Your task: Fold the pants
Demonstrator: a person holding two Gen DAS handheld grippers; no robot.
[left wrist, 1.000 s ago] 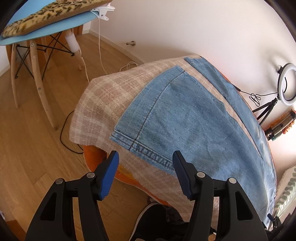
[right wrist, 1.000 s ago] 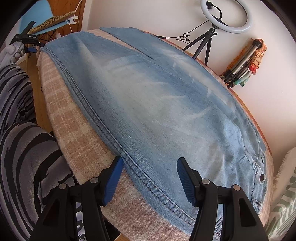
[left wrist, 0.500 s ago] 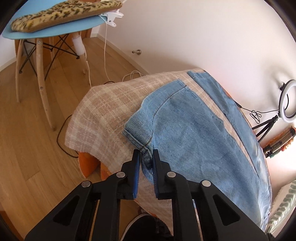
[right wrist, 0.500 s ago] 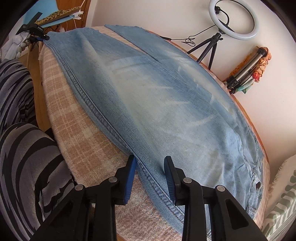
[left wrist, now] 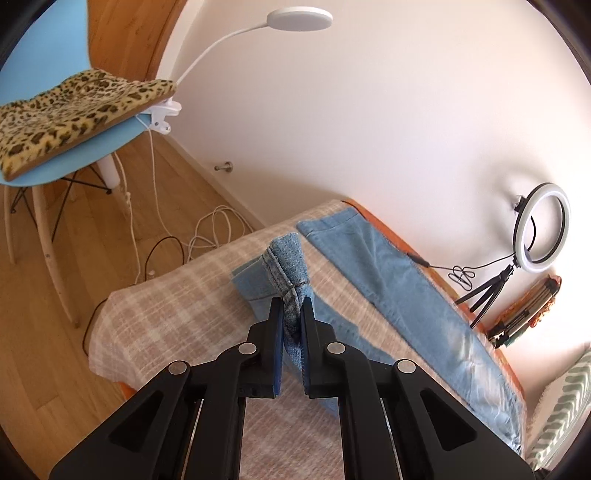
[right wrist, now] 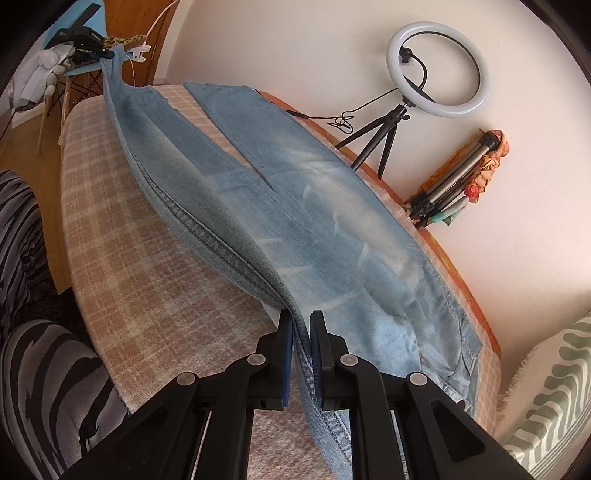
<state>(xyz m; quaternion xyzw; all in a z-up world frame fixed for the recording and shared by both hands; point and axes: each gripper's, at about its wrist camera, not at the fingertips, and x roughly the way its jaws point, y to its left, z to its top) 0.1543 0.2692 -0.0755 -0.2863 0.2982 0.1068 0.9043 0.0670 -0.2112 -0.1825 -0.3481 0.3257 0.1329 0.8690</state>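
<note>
A blue chair (left wrist: pixel 70 162) with a leopard-print cushion (left wrist: pixel 74 107) and a clip-on white lamp (left wrist: pixel 299 18) stands on the wood floor, well left of the jeans (right wrist: pixel 332 229). The jeans lie on a checked blanket (left wrist: pixel 177 314) that covers the worktop. The left claw (left wrist: pixel 291 321) is clamped on the bunched hem of the near leg and holds it raised off the blanket, while the far leg (left wrist: pixel 388 273) lies flat beside it, nearer the wall. The right claw (right wrist: pixel 301 332) is clamped on the near side seam of the jeans toward the waist end, lifting that edge into a ridge. Right of the jeans, against the wall, stand a ring light (right wrist: pixel 439 70) on a small tripod and a folded tripod (right wrist: pixel 454 177); a striped cushion (right wrist: pixel 546 387) sits beyond the waist end.
</note>
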